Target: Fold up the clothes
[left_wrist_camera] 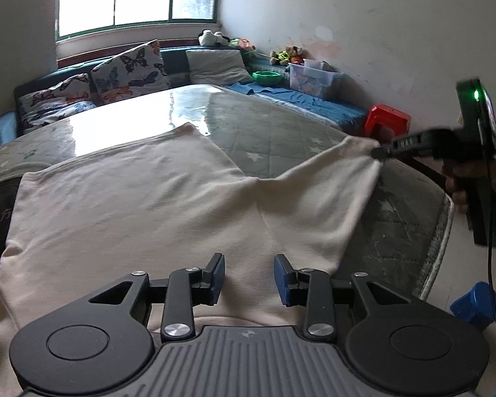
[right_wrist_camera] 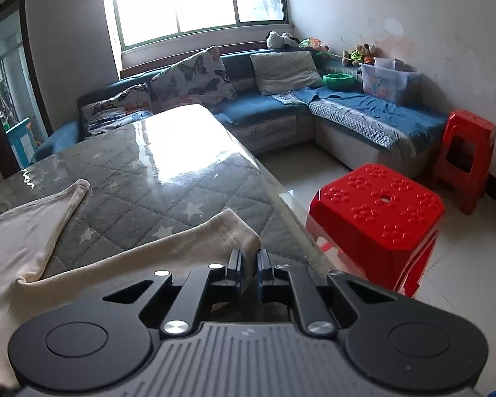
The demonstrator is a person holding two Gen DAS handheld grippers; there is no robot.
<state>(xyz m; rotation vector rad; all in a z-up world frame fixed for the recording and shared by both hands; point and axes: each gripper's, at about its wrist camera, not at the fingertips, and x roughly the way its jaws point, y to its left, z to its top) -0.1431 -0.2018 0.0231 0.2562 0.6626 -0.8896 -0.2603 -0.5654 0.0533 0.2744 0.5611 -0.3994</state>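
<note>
Cream garment (left_wrist_camera: 142, 198) (sleeve pinched) under parted left tool (left_wrist_camera: 249, 276)

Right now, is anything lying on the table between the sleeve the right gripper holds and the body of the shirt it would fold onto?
Nothing visible. The right gripper is shut on the cream shirt's sleeve; between it and the shirt body lies only bare grey star-quilted table cover.

A garment (left_wrist_camera: 142, 198) was spread on the surface (right_wrist_camera: 168, 178), one corner stretched to the right edge. Two stools (right_wrist_camera: 377, 218) were placed right of the surface. A sofa (right_wrist_camera: 274, 106) was set behind it, under a window (right_wrist_camera: 195, 0).
</note>
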